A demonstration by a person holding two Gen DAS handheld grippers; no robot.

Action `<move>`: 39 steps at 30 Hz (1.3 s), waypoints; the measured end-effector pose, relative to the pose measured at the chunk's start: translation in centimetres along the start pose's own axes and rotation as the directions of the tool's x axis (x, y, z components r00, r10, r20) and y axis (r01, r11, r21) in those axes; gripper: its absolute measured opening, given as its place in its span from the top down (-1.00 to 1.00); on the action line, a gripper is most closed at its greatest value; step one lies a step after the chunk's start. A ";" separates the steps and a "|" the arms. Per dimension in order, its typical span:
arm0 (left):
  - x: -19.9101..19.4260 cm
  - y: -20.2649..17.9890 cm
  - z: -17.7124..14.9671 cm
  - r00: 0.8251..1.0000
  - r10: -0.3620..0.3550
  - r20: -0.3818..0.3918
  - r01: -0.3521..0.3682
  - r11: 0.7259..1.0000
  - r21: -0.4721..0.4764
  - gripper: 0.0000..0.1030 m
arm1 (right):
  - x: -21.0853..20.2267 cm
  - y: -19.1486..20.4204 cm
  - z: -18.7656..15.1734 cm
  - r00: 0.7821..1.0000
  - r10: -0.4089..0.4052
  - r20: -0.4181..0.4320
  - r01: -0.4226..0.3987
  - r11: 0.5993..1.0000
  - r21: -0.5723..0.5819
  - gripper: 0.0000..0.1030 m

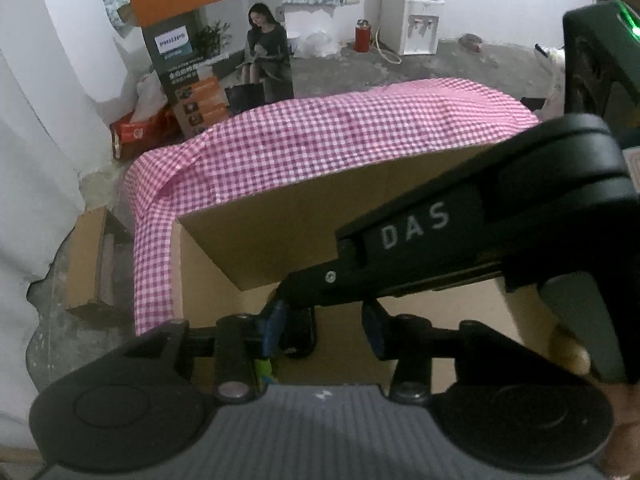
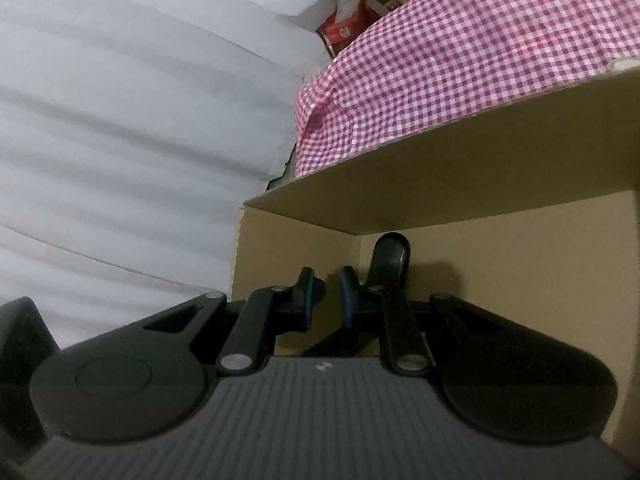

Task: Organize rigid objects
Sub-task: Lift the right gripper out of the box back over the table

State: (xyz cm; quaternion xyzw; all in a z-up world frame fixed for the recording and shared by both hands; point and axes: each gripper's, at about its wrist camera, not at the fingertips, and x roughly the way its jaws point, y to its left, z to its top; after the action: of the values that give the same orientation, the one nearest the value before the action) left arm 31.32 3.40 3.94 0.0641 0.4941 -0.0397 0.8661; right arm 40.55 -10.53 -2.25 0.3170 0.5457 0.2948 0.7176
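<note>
An open cardboard box (image 1: pixel 208 280) stands against a table draped in a pink checked cloth (image 1: pixel 320 136). My left gripper (image 1: pixel 326 326) hangs over the box's inside, open. A small black object (image 1: pixel 298 334) lies close to its left finger, clear of the right pad, and something green (image 1: pixel 264 368) shows under that finger. The housing of my right gripper (image 1: pixel 416 224) crosses the left wrist view from the right, its tip reaching into the box. In the right wrist view my right gripper (image 2: pixel 328 294) is shut inside the box with nothing seen between its pads. A black rounded piece (image 2: pixel 390 260) stands beyond it near the box corner.
The box's raised flap (image 2: pixel 440 168) overhangs the inside. A hand (image 1: pixel 570 354) grips the right gripper's handle. White foam sheeting (image 2: pixel 120 120) lies to the left. Printed cartons (image 1: pixel 188 92), a red canister (image 1: pixel 362 36) and a water dispenser (image 1: pixel 412 20) stand on the floor behind the table.
</note>
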 end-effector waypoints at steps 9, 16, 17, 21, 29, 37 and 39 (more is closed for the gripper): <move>-6.2 -0.9 -0.7 0.991 -0.047 0.124 0.047 0.999 0.003 -0.33 | -7.1 2.4 -2.0 0.995 0.010 0.104 0.001 0.995 -0.100 0.60; -13.9 -2.8 -5.0 0.949 -0.088 0.304 0.079 0.996 0.042 -0.91 | -17.9 6.0 -9.6 0.952 0.060 0.301 0.034 0.955 -0.296 -0.12; -14.7 -3.0 -5.6 0.943 -0.097 0.317 0.089 0.995 0.038 -0.94 | -19.5 6.3 -11.1 0.941 0.065 0.333 0.049 0.945 -0.324 -0.36; -16.5 -3.9 -9.2 0.926 -0.151 0.345 0.152 0.988 0.025 -0.99 | -25.7 7.0 -17.7 0.890 0.043 0.454 0.166 0.897 -0.409 -0.88; -15.7 -6.7 -17.5 0.913 -0.257 0.318 0.252 0.966 0.057 -0.99 | -27.7 4.2 -28.5 0.742 -0.253 0.620 0.559 0.743 -0.366 -0.98; -11.7 -9.4 -21.6 0.874 -0.408 0.263 0.412 0.910 0.043 -0.99 | -25.9 0.5 -32.1 0.660 -0.406 0.632 0.688 0.665 -0.291 -0.98; -11.0 -10.1 -21.9 0.870 -0.430 0.240 0.435 0.900 0.036 -1.00 | -25.2 0.3 -32.4 0.672 -0.386 0.632 0.679 0.661 -0.319 -0.98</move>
State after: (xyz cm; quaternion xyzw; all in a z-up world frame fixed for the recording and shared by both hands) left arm 5.82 -3.24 1.65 -0.0615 0.3867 -0.2351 0.8896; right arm 3.30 -25.42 6.47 -0.0102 0.3006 0.1041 0.9480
